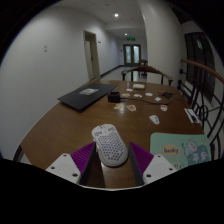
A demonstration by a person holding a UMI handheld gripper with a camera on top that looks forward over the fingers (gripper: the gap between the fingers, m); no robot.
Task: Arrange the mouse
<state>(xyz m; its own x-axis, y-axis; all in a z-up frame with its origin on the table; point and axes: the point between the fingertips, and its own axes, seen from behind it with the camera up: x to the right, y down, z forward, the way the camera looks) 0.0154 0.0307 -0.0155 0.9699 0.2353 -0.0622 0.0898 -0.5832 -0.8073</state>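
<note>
Wooden worktop (pixel 70 125) carries a white mouse (pixel 109 146); gripper (pixel 111 163) held level, jaws open, mouse standing between the purple pads (pixel 86 158).

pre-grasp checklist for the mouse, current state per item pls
1. White mouse lies between the fingers of the gripper: ok.
2. Pads pressing on both sides of the mouse: cannot tell.
3. Mouse resting flat on the wooden table: ok.
4. Table just beyond the mouse free of objects: ok.
5. Teal card lies close beside the right finger: not ok, watch it.
6. Laptop well away from the mouse: ok.
</note>
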